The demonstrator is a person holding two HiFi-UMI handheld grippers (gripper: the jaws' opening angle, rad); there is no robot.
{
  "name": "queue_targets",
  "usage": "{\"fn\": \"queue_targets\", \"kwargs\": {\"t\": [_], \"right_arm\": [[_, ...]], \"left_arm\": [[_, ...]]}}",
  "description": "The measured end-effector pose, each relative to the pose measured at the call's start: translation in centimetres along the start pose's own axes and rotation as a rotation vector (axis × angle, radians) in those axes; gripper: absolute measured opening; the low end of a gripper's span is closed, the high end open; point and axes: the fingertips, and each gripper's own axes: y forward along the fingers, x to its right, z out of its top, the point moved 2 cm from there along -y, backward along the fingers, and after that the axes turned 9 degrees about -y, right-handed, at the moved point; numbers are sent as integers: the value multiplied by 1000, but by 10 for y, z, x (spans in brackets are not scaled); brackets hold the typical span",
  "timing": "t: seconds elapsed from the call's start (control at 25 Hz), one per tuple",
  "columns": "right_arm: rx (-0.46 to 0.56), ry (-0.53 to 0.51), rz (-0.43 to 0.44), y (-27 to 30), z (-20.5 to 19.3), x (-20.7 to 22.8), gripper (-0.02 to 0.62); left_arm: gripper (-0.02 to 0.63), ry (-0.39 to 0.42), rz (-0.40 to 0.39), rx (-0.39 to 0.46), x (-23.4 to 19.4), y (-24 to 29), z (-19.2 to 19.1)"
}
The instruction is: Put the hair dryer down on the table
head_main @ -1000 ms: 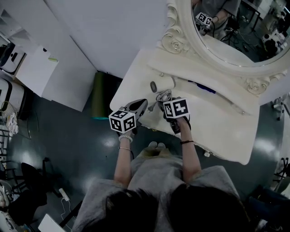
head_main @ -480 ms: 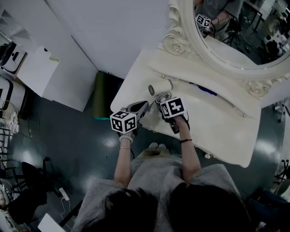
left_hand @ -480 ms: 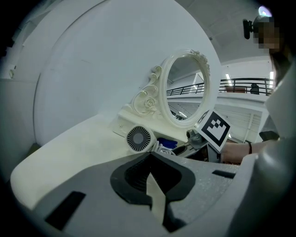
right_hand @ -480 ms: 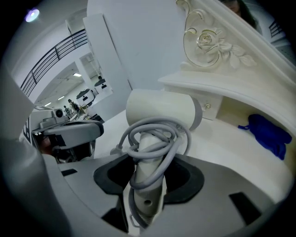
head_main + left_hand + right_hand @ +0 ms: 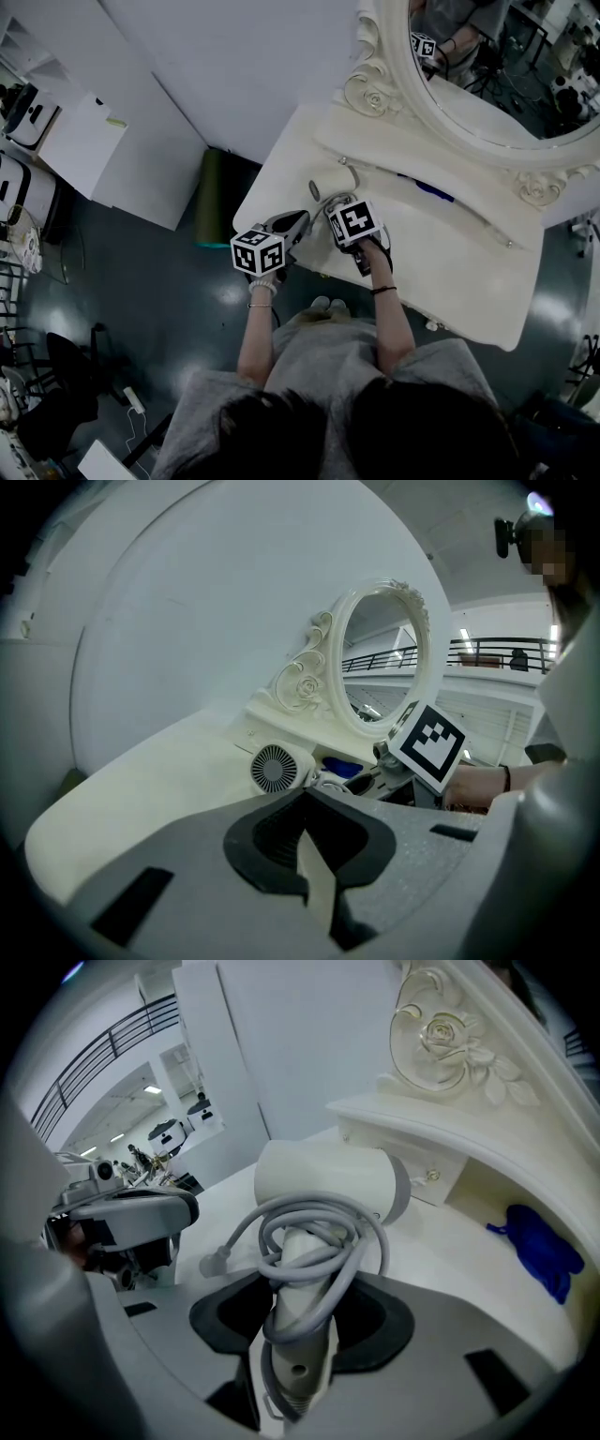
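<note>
The right hand-held gripper is clamped on the handle of the white plastic hair dryer, whose grey cord is looped round it. The barrel sits low over the cream carved table, before the oval mirror; whether it touches, I cannot tell. The left hand-held gripper hovers just beside, jaws together, empty.

The person is wearing a grey short-sleeved top. The left gripper and right gripper are showing speckled grey fingers lined with dark pads. Behind the fingers each is carrying a white cube of black square markers. Further back, a white glove, a thin bracelet and a dark wristband are showing.
</note>
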Motion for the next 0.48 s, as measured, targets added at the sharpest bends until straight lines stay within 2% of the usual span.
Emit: {"fn": "queue_targets", "kwargs": {"t": [0.48], "right_arm": [[-71, -62, -45, 8, 4, -2, 193]], "left_arm": [[5, 1, -3, 11, -5, -1, 8]]}}
